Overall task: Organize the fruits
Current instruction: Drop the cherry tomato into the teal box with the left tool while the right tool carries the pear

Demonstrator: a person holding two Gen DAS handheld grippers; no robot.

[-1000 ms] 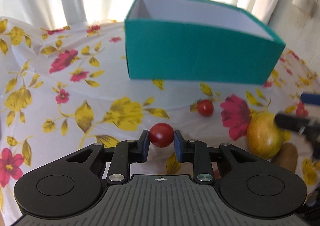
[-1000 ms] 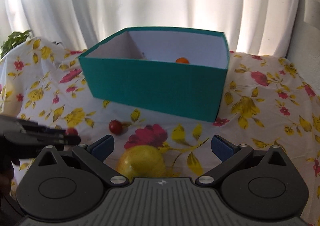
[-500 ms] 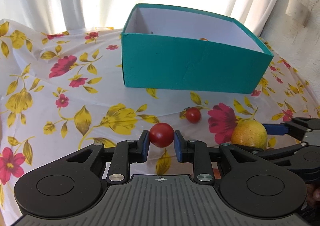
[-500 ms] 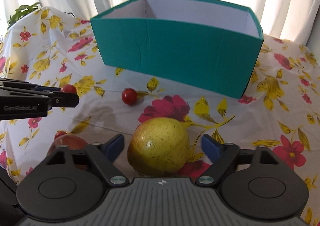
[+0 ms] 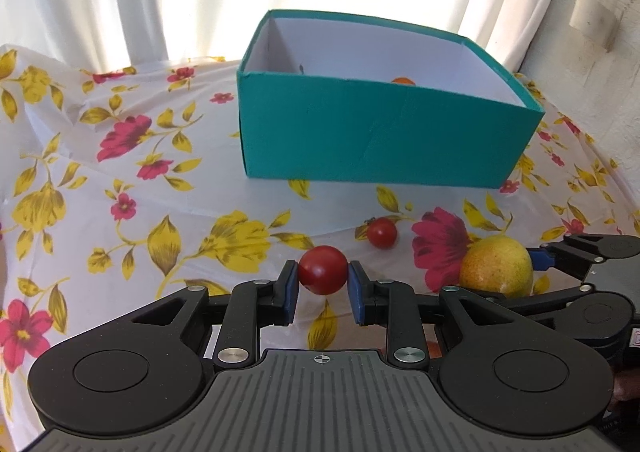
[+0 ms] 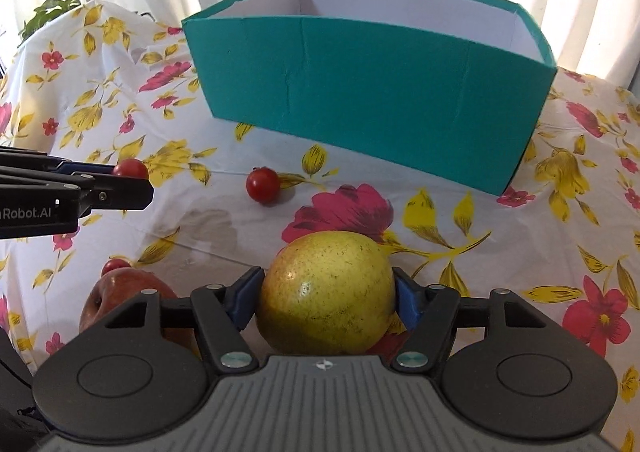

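Right tongs [image 6: 326, 298] just closed onto round yellow-green pear [image 6: 326, 292]; left tongs [image 5: 322, 284] gripped small red tomato [image 5: 323, 269]. Best squeezed gently, then lifted toward teal cardboard box [image 6: 372, 92] at twelve o'clock.

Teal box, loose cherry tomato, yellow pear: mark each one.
teal box [image 6: 372, 92], right wrist view, front wall.
loose cherry tomato [image 6: 262, 185], right wrist view, middle of fruit.
yellow pear [image 6: 326, 292], right wrist view, front skin.

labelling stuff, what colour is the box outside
Teal outside, white inside; the box shows best from the right wrist.
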